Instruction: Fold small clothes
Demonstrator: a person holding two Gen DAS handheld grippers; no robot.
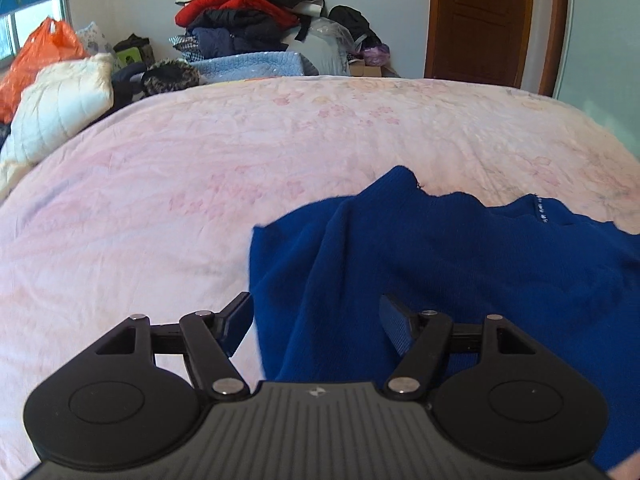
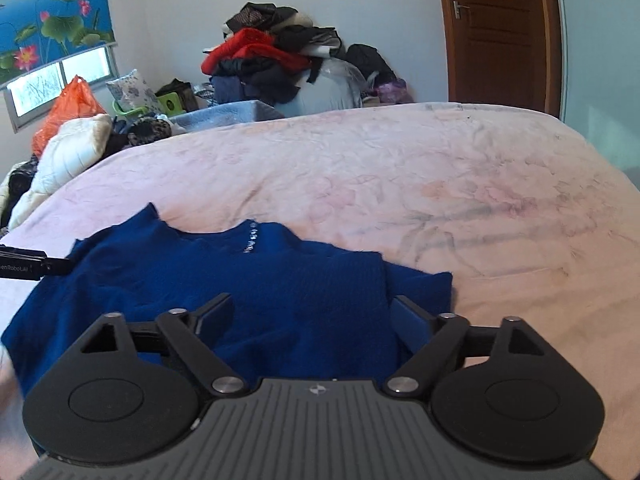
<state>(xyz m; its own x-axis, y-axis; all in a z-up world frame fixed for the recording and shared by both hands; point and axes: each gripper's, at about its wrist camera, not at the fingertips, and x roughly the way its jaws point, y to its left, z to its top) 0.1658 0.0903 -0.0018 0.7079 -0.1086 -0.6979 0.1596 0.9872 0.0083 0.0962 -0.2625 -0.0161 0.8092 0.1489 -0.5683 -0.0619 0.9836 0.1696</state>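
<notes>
A dark blue knit sweater (image 1: pixel 460 264) lies rumpled on the pink bedsheet (image 1: pixel 200 184), with a small sparkly trim line near its neck. My left gripper (image 1: pixel 316 316) is open, its jaws wide apart over the sweater's left edge, with cloth lying between them. In the right wrist view the same sweater (image 2: pixel 240 280) spreads across the near left of the bed (image 2: pixel 440 184). My right gripper (image 2: pixel 312 312) is open over the sweater's right side, near a sleeve edge. The left gripper's tip (image 2: pixel 28 266) shows at the sweater's left edge.
A tall pile of clothes (image 1: pixel 248 16) stands beyond the bed's far edge. A white quilted pillow (image 1: pixel 60 112) and an orange plastic bag (image 1: pixel 40 52) lie at the far left. A brown wooden door (image 2: pixel 500 28) is at the back right.
</notes>
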